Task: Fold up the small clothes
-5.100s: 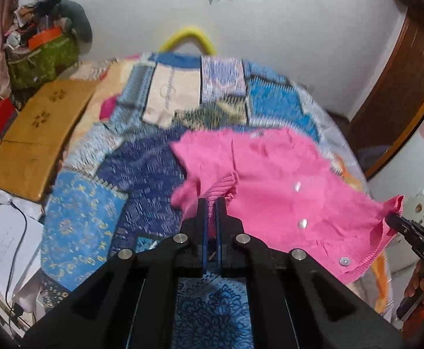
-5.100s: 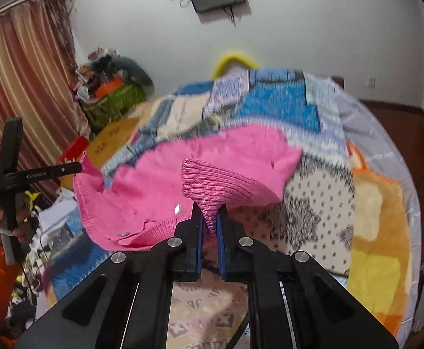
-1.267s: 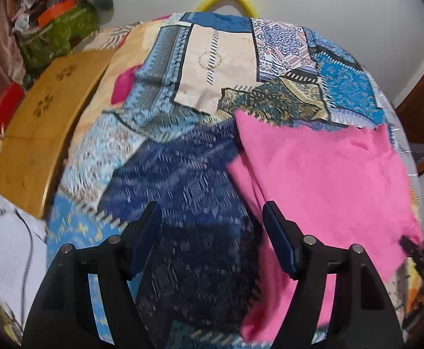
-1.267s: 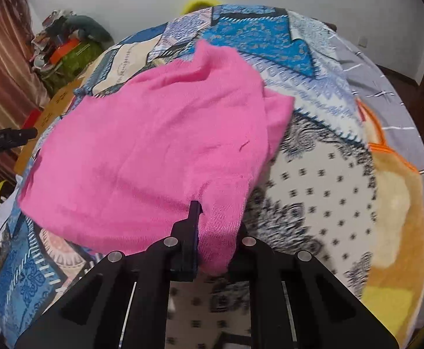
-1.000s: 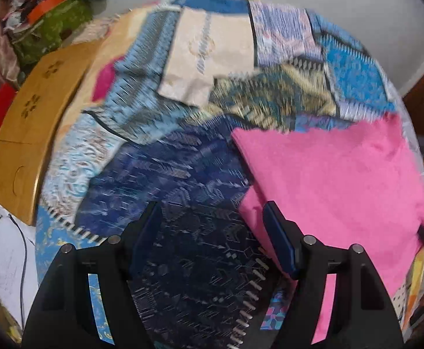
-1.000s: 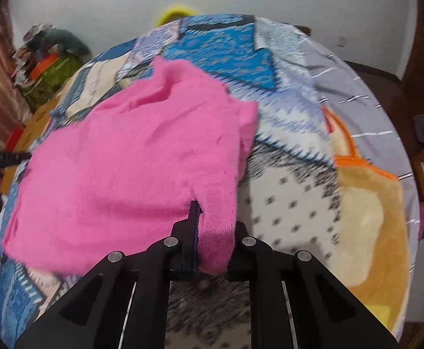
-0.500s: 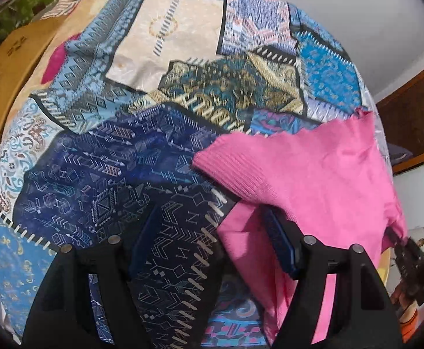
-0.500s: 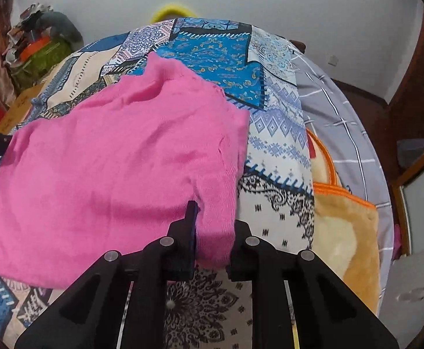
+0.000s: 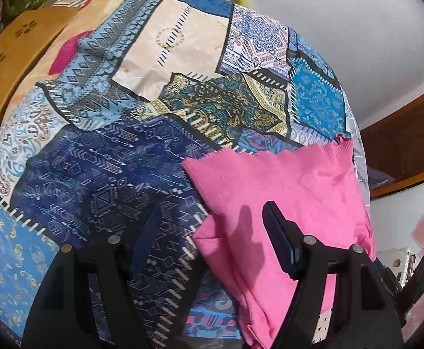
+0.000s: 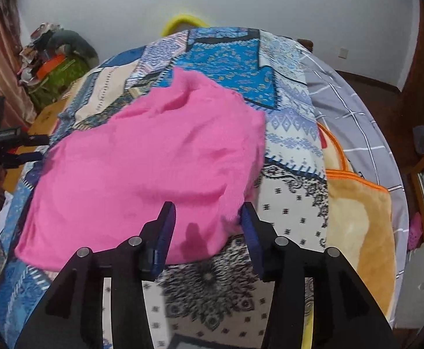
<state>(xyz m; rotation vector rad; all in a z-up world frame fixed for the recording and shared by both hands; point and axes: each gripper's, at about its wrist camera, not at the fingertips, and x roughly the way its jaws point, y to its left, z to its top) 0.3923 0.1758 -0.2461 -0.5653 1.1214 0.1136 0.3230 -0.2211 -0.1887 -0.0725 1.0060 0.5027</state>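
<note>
A pink knit garment [image 10: 153, 157] lies flat on the patchwork bedspread [image 10: 226, 55], back side up. In the left wrist view the garment [image 9: 293, 189] lies to the right. My left gripper [image 9: 212, 218] is open and empty, straddling the garment's left edge just above it. My right gripper [image 10: 207, 215] is open and empty, its jaws apart over the garment's near right corner. The left gripper also shows at the left edge of the right wrist view [image 10: 8, 148].
A wooden board [image 9: 5, 58] lies along the bed's left side. A beige and orange blanket [image 10: 360, 203] and grey checked sheet [image 10: 351, 110] cover the bed's right part. Clutter [image 10: 52, 58] is piled at the far left. A wooden door [image 9: 400, 151] is at right.
Both grippers first held the garment shut. The left let go earlier; the right has just opened and released the corner. The garment now lies spread on the bed.
</note>
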